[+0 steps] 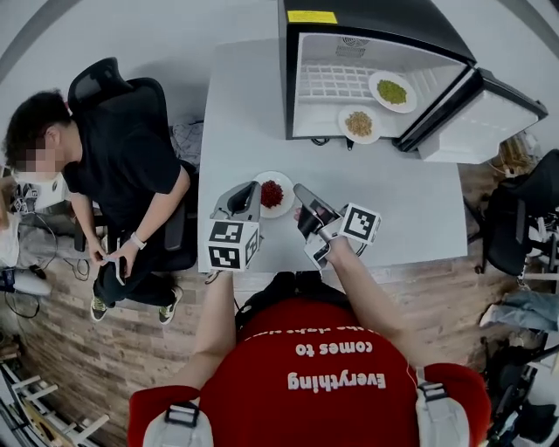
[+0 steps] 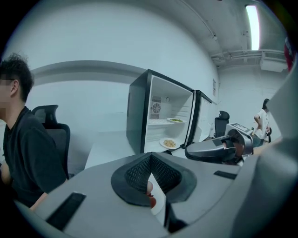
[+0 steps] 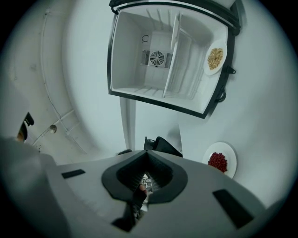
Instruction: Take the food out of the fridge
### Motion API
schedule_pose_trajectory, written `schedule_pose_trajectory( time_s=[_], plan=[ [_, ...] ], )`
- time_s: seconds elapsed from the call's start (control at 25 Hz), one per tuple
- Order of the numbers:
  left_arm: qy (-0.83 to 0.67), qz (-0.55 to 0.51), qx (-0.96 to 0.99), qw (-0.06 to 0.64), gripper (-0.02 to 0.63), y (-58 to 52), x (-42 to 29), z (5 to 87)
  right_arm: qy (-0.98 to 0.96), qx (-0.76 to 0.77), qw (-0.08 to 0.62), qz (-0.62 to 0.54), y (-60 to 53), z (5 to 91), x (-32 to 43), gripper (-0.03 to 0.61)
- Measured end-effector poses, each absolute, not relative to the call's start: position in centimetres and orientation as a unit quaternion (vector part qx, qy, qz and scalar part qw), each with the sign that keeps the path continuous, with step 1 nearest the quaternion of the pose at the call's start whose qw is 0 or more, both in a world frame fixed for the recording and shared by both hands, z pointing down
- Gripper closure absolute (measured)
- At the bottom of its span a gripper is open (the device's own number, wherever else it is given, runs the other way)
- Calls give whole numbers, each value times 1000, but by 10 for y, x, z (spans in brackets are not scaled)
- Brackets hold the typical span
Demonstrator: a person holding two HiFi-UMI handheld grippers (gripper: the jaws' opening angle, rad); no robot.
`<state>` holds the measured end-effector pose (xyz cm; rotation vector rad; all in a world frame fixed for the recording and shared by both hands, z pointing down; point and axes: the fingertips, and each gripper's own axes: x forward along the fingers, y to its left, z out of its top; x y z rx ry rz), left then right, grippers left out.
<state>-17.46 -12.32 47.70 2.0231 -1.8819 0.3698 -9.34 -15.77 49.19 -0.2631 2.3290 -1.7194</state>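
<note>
The fingers of the left gripper meet at their tips with nothing clamped. Through the slit beneath them show a sliver of white plate and some red food lying below. The right gripper has its fingers pressed together as well, and it holds nothing. In the head view both grippers hang side by side over the near part of the white desk. The left one's tip is just beside the plate of red food, which rests on the desk between the two grippers and well apart from the fridge. Farther back on the desk stands the small black fridge, its door swung wide open to the right. Inside it, a plate of green food sits on the wire shelf. A second plate of yellow-brown food sits on the fridge floor at the front edge. To the left of the desk a person in black sits in a dark office chair.
</note>
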Motion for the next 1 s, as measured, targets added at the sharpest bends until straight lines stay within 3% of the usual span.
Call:
schedule_pose_trajectory(
  time_s=[1.0],
  plan=[
    [-508, 131, 844, 114, 614, -231, -12, 446, 778, -250, 234, -528, -231, 466, 59, 566]
  ],
)
